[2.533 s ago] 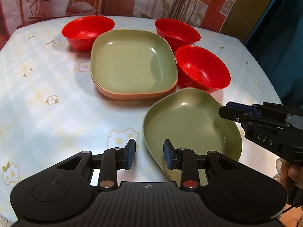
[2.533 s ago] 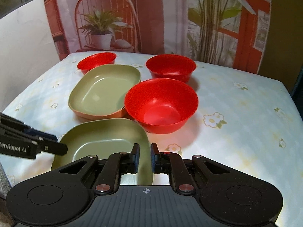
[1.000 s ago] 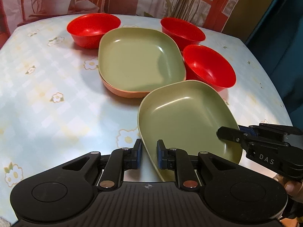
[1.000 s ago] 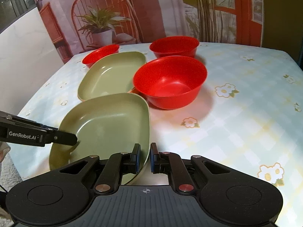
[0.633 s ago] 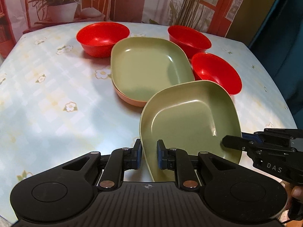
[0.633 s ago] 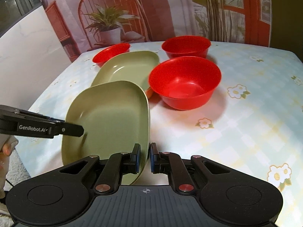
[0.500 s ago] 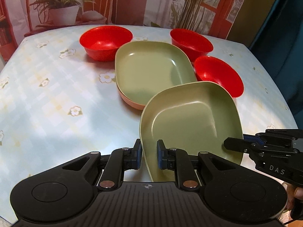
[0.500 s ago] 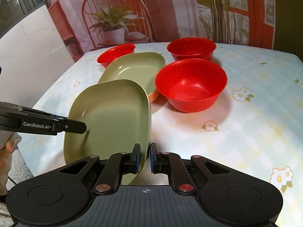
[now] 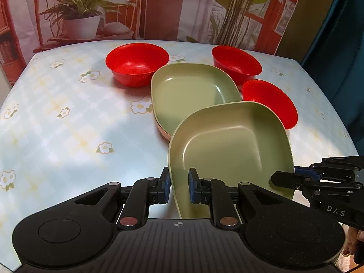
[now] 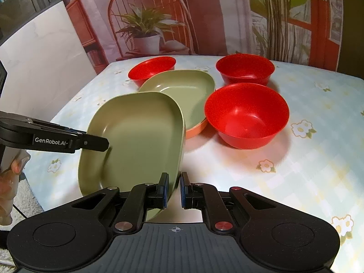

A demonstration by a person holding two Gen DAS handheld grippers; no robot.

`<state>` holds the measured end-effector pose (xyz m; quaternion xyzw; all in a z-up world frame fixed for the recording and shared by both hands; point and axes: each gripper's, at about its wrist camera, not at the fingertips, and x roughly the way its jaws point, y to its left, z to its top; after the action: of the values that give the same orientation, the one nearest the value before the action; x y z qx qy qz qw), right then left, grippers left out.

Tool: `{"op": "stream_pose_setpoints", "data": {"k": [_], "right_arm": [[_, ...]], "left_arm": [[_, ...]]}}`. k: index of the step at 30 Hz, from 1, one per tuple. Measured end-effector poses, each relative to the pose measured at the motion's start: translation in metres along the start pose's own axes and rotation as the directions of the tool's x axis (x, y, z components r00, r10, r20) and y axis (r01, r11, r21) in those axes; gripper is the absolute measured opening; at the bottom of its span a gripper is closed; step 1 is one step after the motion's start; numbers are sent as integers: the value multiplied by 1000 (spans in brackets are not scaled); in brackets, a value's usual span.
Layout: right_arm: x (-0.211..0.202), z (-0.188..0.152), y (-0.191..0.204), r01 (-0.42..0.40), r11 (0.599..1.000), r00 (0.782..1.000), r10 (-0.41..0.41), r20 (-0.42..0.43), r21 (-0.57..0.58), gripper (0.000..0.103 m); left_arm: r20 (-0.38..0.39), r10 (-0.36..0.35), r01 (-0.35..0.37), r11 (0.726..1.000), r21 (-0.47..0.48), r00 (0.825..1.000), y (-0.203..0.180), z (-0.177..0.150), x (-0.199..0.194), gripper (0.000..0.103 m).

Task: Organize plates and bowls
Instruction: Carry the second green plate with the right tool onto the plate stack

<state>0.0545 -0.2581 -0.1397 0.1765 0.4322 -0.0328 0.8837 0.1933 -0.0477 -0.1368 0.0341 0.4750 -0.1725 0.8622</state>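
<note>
Left gripper pose: the left gripper (image 9: 178,187) slants down toward the table from the near edge; in the right wrist view its black arm (image 10: 54,138) reaches in from the left, a person's fingers (image 10: 13,170) behind it.

Left gripper state: jaws nearly closed, clamped on the near left rim of the raised olive-green rounded-rectangular plastic plate (image 9: 229,150); one pad sits outside the rim, the other inside the well.

Right gripper pose: the right gripper (image 10: 174,192) also slants downward; in the left wrist view it enters from the right edge (image 9: 318,179) at the plate's opposite rim.

Right gripper state: jaws nearly closed, pinching the near right rim of the same plate (image 10: 134,141).

Held plate: carried between both grippers, clear of the table and tilted, its far edge overlapping the stack beyond it in both views.

Plate stack: a second olive-green plate (image 9: 193,93) rests inside a salmon-orange plate (image 10: 196,128), of which only the rim shows, at the table's middle.

Bowls: three glossy red round plastic bowls stand upright on the table, one to the left of the stack (image 9: 137,63), one at the far right (image 9: 236,63), one just right of the stack (image 9: 270,101).

Table: covered with a pale blue checked cloth printed with flowers (image 9: 56,122).

Background: printed backdrop showing a potted plant (image 9: 79,20) and a chair.
</note>
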Motion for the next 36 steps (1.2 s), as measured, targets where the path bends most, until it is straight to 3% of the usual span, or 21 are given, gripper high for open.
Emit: {"op": "stream_pose_setpoints", "data": {"k": [10, 19, 26, 36], "right_arm": [[3, 25, 7, -8, 1000, 1000, 9, 24, -27, 10], [29, 79, -3, 30, 999, 997, -27, 77, -27, 10], [56, 104, -15, 96, 995, 993, -94, 78, -24, 10], [72, 98, -12, 113, 991, 993, -111, 33, -67, 11]], "left_arm": [[61, 13, -12, 1000, -10, 998, 12, 28, -6, 17], [126, 36, -36, 999, -1, 991, 22, 81, 16, 17], [93, 37, -37, 999, 1, 995, 23, 99, 41, 17], [68, 59, -61, 997, 35, 996, 25, 96, 58, 17]]}}
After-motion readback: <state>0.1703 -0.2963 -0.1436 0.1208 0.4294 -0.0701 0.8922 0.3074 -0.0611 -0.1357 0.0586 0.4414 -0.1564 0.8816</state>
